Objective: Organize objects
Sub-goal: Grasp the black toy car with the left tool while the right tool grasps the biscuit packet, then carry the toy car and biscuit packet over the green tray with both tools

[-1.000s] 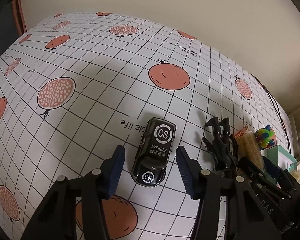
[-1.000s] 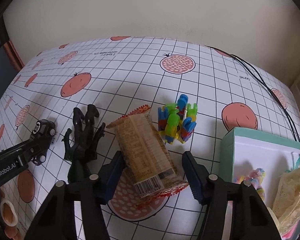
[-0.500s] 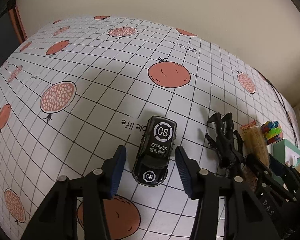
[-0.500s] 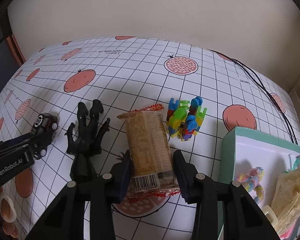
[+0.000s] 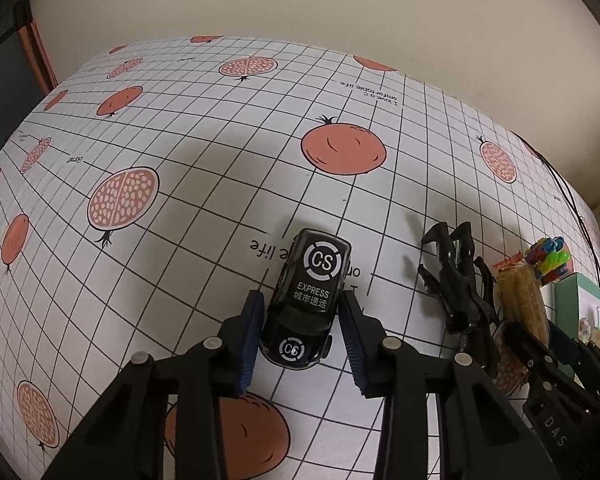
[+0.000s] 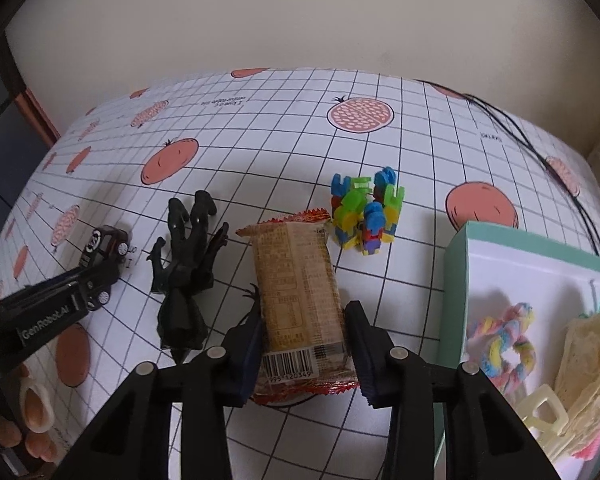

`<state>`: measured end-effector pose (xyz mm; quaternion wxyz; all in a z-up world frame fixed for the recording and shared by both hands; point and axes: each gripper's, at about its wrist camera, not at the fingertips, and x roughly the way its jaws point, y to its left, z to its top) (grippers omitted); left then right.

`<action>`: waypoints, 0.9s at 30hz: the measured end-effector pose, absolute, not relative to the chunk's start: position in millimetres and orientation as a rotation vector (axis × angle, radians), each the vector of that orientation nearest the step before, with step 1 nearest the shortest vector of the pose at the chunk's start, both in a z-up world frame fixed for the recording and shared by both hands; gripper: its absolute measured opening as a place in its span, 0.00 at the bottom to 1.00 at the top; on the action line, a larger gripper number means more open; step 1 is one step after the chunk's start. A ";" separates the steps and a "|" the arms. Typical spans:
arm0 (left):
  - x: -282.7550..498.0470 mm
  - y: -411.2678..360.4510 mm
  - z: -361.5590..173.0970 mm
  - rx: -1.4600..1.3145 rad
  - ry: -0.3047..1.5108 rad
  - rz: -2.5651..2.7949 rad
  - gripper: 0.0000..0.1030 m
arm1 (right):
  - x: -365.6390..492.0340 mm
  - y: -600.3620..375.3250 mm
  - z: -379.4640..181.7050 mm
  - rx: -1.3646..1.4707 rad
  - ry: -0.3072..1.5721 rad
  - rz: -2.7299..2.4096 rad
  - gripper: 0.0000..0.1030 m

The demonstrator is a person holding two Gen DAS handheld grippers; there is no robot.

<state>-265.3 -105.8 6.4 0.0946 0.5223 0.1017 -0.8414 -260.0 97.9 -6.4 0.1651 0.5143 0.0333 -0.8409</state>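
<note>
A black toy car (image 5: 312, 280) marked "CS EXPRESS" stands on the pomegranate-print tablecloth (image 5: 220, 184). My left gripper (image 5: 300, 300) straddles its front half; the jaws are closing and both blue pads (image 5: 252, 328) touch the car's sides. In the right wrist view the same car (image 6: 104, 248) shows at far left. My right gripper (image 6: 304, 312) is shut on a tan snack packet (image 6: 296, 280) with red crimped ends, gripping it near the barcode end. The packet lies flat on the cloth, pointing away from me.
A black toy figure (image 6: 184, 264) lies between the car and the packet. A colourful block toy (image 6: 364, 212) sits beyond the packet. A teal box (image 6: 456, 280) at right holds a pastel braid (image 6: 504, 336) and a cream clip (image 6: 540, 404). A black cable (image 6: 540, 152) runs along the far right.
The left jaws have narrowed onto the toy car. The right jaws closed onto the snack packet, which turned from slanted to straight between the pads.
</note>
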 end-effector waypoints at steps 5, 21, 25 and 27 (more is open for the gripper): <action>-264.3 -105.6 7.3 1.560 0.303 -2.478 0.37 | -260.3 107.7 -1.7 1.470 0.024 -2.381 0.40; -262.7 -106.1 17.0 1.560 0.339 -2.451 0.35 | -256.5 130.5 25.0 1.409 -0.103 -2.369 0.39; -261.4 -104.4 25.1 1.538 0.336 -2.464 0.35 | -254.3 135.4 34.3 1.378 -0.126 -2.370 0.39; -261.2 -103.3 30.6 1.524 0.343 -2.474 0.35 | -253.9 138.8 40.7 1.361 -0.153 -2.364 0.39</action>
